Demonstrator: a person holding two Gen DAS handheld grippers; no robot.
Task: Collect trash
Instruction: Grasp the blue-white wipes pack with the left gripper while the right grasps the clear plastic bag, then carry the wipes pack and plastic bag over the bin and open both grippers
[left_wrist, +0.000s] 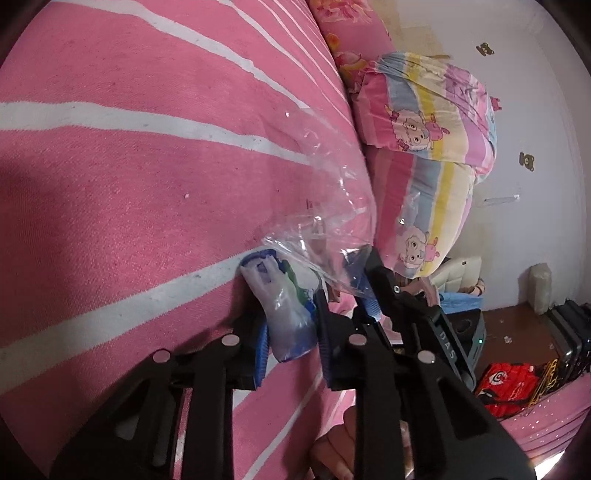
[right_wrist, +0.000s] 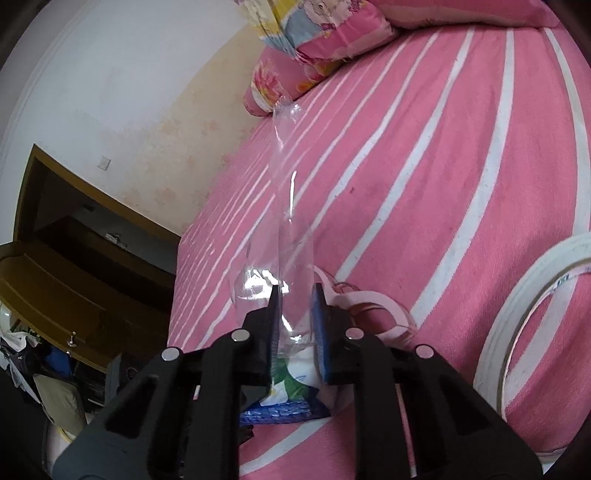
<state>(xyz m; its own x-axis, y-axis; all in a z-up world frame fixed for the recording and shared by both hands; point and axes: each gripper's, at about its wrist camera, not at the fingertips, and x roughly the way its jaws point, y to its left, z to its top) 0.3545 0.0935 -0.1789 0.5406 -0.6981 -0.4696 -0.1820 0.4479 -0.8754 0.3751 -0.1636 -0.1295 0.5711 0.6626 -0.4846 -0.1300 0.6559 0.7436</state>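
A crumpled white, blue and green wrapper (left_wrist: 290, 321) lies on the pink striped bed sheet (left_wrist: 129, 184), and my left gripper (left_wrist: 288, 310) is shut on it, blue pads pressing both sides. A clear plastic bag (left_wrist: 325, 206) stands up just right of it, its lower end pinched in my right gripper (left_wrist: 364, 273). In the right wrist view the clear bag (right_wrist: 291, 206) rises from between the fingers of the right gripper (right_wrist: 295, 295), shut on its bunched end. The wrapper (right_wrist: 291, 387) shows just below those fingers.
A folded cartoon quilt (left_wrist: 424, 122) and a floral pillow (right_wrist: 273, 88) sit at the bed's head. A white ring (right_wrist: 517, 302) and a pink band (right_wrist: 369, 299) lie on the sheet. A wooden cabinet (right_wrist: 74, 266), a red bag (left_wrist: 509, 384) and black cases (left_wrist: 569, 332) stand beside the bed.
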